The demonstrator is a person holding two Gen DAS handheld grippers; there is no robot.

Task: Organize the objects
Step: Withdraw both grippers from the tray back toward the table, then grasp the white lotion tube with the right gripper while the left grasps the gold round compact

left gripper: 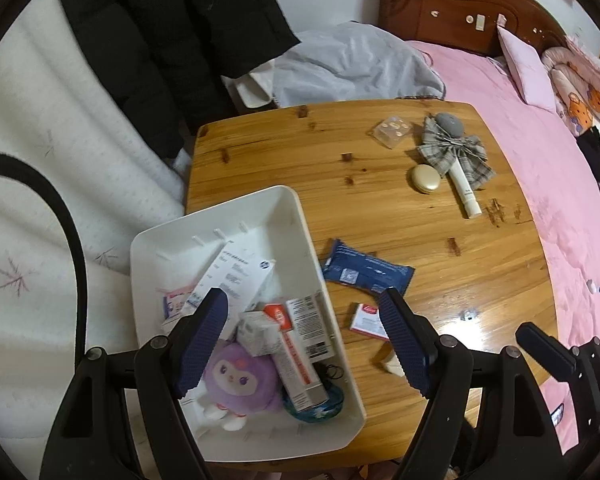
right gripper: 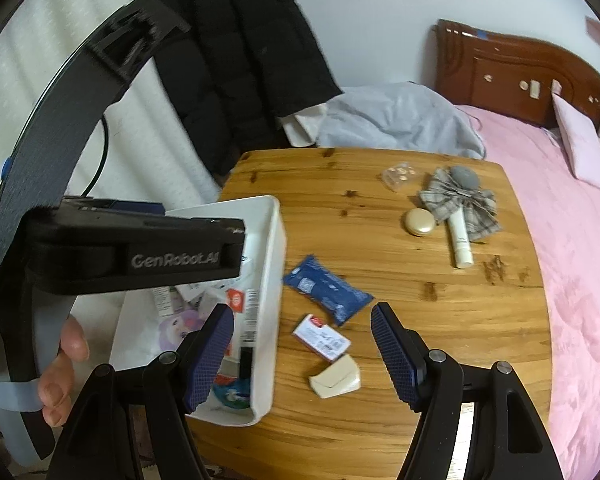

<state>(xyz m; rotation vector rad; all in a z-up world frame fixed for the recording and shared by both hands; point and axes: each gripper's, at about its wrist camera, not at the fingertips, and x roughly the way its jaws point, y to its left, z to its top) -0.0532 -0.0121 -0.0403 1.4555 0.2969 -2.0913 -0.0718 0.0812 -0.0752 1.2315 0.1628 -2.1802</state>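
Here, the pink bed (left gripper: 540, 160) fills the right side, its dark wooden headboard (left gripper: 452, 12) against the wall, and a black coat (left gripper: 172, 32) hangs at the upper left. Beside the bed stands the wooden desk (left gripper: 380, 200). On the desk's near left corner sits a white bin (left gripper: 292, 216), holding a purple plush doll (left gripper: 236, 380), a red-and-white box (left gripper: 296, 360), paper leaflets (left gripper: 236, 268) and other small packs.

The left tool (left gripper: 304, 340) hangs over the bin's right edge, its blue-padded jaws standing apart with nothing between them. The right tool (right gripper: 304, 356) hovers over the desk just right of the bin, its jaws likewise apart and empty. A hand (right gripper: 60, 368) grips the left tool's handle in the right wrist view.

Loose on the desk: a dark blue packet (right gripper: 326, 290) near the bin, a small red-and-white card pack (right gripper: 322, 338) just in front of it, and a cream pouch (right gripper: 336, 376) touching that pack. Well apart, at the far right, lie a plaid bow (left gripper: 456, 152) over a white tube (left gripper: 466, 192), a grey ball (left gripper: 448, 122) at its top, a gold oval case (left gripper: 424, 178) just beside, and a clear bag (left gripper: 392, 130).
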